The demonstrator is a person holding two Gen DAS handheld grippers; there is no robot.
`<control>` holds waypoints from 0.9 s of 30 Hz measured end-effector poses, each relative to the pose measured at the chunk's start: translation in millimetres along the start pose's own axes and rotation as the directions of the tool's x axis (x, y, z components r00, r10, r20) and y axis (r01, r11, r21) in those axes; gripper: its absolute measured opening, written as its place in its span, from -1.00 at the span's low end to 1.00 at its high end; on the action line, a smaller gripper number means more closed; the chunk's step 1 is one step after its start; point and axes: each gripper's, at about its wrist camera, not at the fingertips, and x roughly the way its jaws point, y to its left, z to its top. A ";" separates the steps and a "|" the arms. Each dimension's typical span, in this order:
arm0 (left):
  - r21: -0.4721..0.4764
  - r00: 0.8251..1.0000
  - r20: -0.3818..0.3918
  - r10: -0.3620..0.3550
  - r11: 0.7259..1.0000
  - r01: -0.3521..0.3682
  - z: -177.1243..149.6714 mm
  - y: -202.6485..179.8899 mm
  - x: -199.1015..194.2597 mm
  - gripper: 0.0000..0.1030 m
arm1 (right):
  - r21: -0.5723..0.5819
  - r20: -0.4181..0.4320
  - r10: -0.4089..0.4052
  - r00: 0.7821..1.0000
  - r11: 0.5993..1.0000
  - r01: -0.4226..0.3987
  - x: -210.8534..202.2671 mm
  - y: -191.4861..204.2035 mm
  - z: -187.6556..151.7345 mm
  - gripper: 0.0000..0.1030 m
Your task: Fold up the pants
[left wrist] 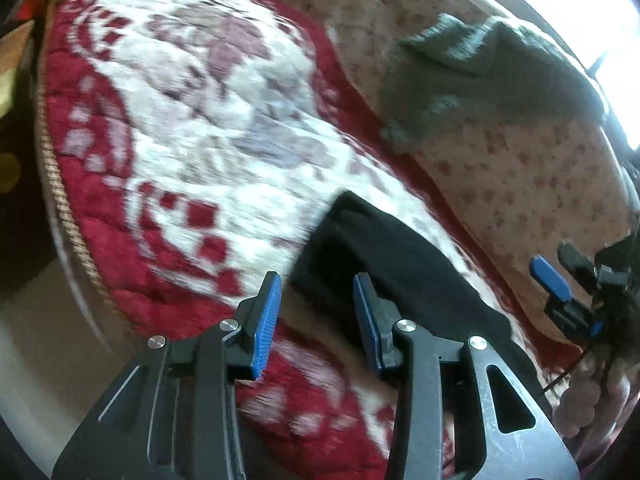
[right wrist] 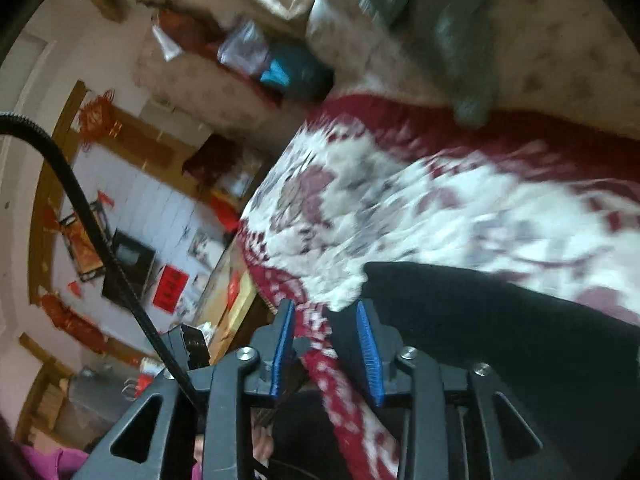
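Two grippers hang over the sofa seat with nothing between their blue pads, and we read both as released: the left gripper (left wrist: 316, 316) stands with its jaws apart above the red border of the quilted seat cover (left wrist: 192, 152), and the right gripper (right wrist: 326, 344) likewise has its jaws parted, with only the cover's red-and-white pattern showing through the gap. The black pants (left wrist: 400, 268) lie flat on that cover as a long dark band running toward the front edge of the seat, one squared end pointing into the middle of the floral panel; in the right wrist view the same pants (right wrist: 500, 320) sit just beside the right-hand pad, touching nothing that we can make out. We judge the cloth lies free because a fold has been laid down and let go, since it rests smooth with a clean end rather than bunched. In the left view the right gripper (left wrist: 560, 284) shows at the far right edge, held in a hand (left wrist: 592, 396), clear of the pants. A grey-green knitted garment (left wrist: 492, 76) is draped over the beige floral backrest (left wrist: 540, 184), well apart from the work. Both views are blurred, so finer creases we cannot tell
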 end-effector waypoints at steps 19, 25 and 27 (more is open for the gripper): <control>0.048 0.992 -0.126 0.023 0.999 -0.017 -35.5 -70.6 51.6 0.15 | 0.460 0.227 -0.244 0.943 0.880 0.117 -223.8 -127.6 -193.8 -0.29; 0.021 0.994 -0.104 0.045 0.999 -0.043 -38.0 -74.1 55.8 0.26 | 0.463 0.228 -0.201 0.953 0.883 0.076 -213.9 -128.1 -202.2 -0.25; 0.021 0.994 -0.093 0.061 0.998 -0.059 -39.0 -77.7 59.1 0.26 | 0.470 0.238 -0.198 0.951 0.880 0.065 -208.2 -128.7 -199.3 -0.25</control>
